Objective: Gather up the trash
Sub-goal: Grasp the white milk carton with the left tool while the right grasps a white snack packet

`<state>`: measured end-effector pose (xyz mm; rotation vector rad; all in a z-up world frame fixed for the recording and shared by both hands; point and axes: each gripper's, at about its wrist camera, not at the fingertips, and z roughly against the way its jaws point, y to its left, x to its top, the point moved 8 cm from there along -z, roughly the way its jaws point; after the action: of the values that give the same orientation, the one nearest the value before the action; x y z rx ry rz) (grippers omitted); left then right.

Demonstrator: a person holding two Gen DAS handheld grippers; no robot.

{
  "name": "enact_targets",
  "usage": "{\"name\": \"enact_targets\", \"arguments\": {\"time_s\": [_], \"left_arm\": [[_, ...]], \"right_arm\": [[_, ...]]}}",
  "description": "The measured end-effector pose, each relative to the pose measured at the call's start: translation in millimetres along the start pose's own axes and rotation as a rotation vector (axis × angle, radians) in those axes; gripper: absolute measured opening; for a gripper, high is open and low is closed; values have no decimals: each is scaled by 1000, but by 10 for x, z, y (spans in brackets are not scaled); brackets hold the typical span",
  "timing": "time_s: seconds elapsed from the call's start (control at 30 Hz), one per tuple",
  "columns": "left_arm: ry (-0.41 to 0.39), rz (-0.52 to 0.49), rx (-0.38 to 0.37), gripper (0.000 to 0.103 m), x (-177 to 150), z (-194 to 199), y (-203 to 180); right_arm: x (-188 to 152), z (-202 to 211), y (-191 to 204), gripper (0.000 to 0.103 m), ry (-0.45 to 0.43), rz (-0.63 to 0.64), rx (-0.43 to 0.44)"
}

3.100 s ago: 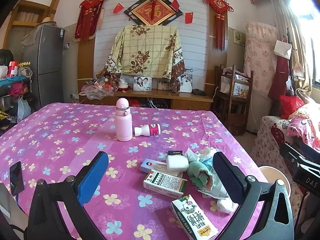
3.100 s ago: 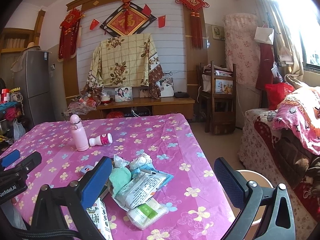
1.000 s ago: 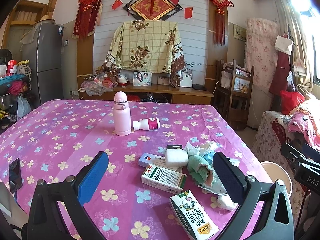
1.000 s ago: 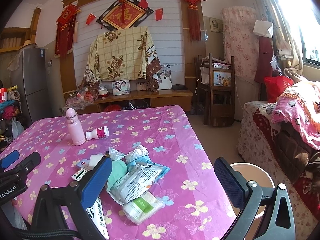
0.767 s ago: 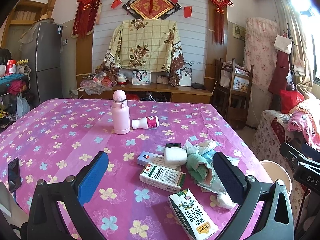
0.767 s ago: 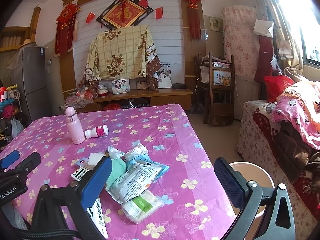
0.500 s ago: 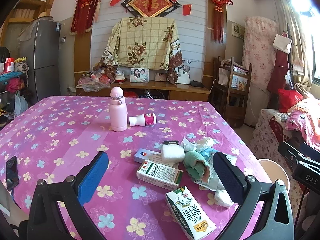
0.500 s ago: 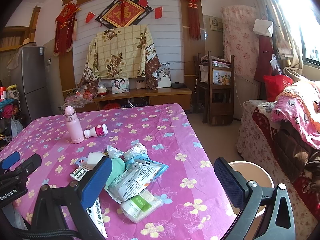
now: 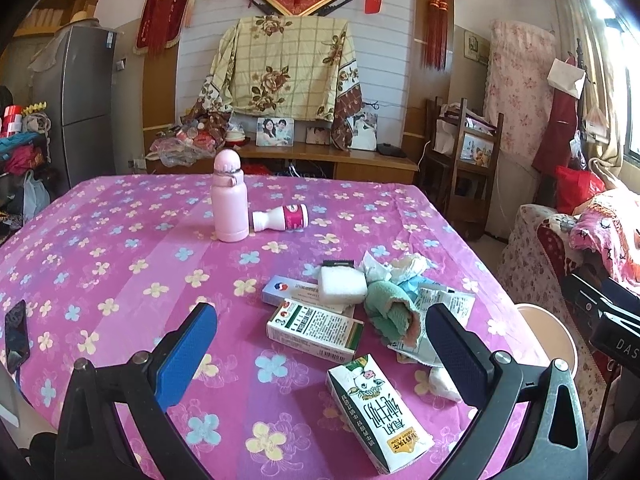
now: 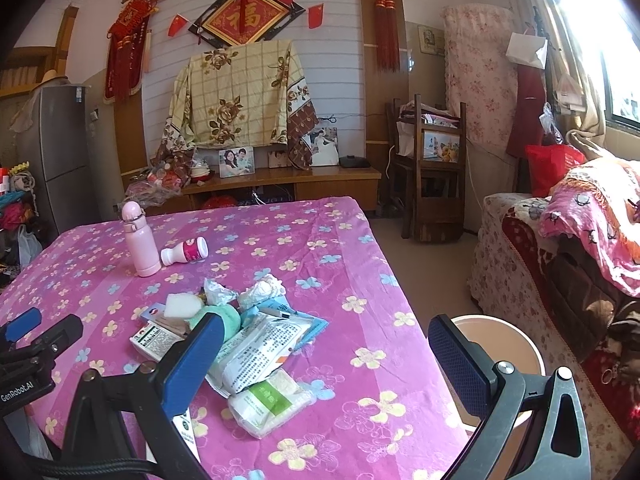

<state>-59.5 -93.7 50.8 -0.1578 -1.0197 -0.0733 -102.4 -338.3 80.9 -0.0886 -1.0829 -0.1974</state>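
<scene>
Trash lies near the right front of a table with a pink flowered cloth point(image 9: 120, 248): a milk carton point(image 9: 378, 400), a white and green box point(image 9: 316, 334), a white sponge point(image 9: 342, 286), a green cloth point(image 9: 390, 310), crumpled tissues point(image 10: 262, 292), printed wrappers point(image 10: 260, 354) and a wet-wipe pack point(image 10: 270, 402). A small white bottle with a pink label point(image 9: 280, 218) lies on its side. My left gripper point(image 9: 320, 356) is open and empty above the boxes. My right gripper point(image 10: 324, 368) is open and empty over the table's right edge. A tan bin point(image 10: 496, 350) stands on the floor to the right.
A pink flask point(image 9: 229, 198) stands upright by the small bottle. A black phone point(image 9: 16, 336) lies at the table's left edge. A sofa with floral covers point(image 10: 560, 264) is on the right. A wooden sideboard point(image 10: 288, 184) and a chair point(image 10: 430, 168) stand beyond the table.
Both grippers have risen and tipped down a little, so the table and trash sit slightly higher and closer in view. Both stay open; nothing on the table has moved.
</scene>
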Motion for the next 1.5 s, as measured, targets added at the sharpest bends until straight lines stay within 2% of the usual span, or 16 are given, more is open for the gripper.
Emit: {"name": "enact_targets", "arguments": {"time_s": [0.2,0.33,0.63,0.7,0.9,1.0,1.13,1.2,1.23,1.27,1.3,1.37,1.5], "left_arm": [[46,-4,-6,103,-113,-110,-29],[97,-18,-25,103,-243,-206,-108],[229,-76,-49,103,-641,-503,-344],[251,-86,-46,103,-706,-567,-373],[295,-116,-54,103,-835,-715,-444],[312,-128,-56,99,-870,-764,-462],[351,-140,-60,86,-941,-836,-435],[365,-120,-88,85,-953,-841,-425],[367,-117,-92,85,-948,-843,-415],[370,-119,-98,83,-945,-842,-416],[374,-120,-109,75,-942,-837,-421],[384,-124,-123,72,-940,-821,-424],[401,-128,-155,65,-963,-765,-421]], "right_arm": [[-72,-104,-75,103,39,7,-10],[-190,-262,-112,103,100,0,6],[-500,-680,-96,103,240,-58,106],[-510,-799,-46,103,265,-75,150],[-503,-1115,98,100,323,-92,206],[-546,-1330,223,88,378,-104,244],[-641,-1573,381,87,443,-132,287],[-675,-1666,470,78,460,-139,308],[-696,-1698,512,64,470,-142,317],[-708,-1715,539,61,477,-148,325],[-721,-1721,547,59,481,-160,334],[-717,-1693,557,39,475,-170,355],[-633,-1545,525,32,445,-161,376]]}}
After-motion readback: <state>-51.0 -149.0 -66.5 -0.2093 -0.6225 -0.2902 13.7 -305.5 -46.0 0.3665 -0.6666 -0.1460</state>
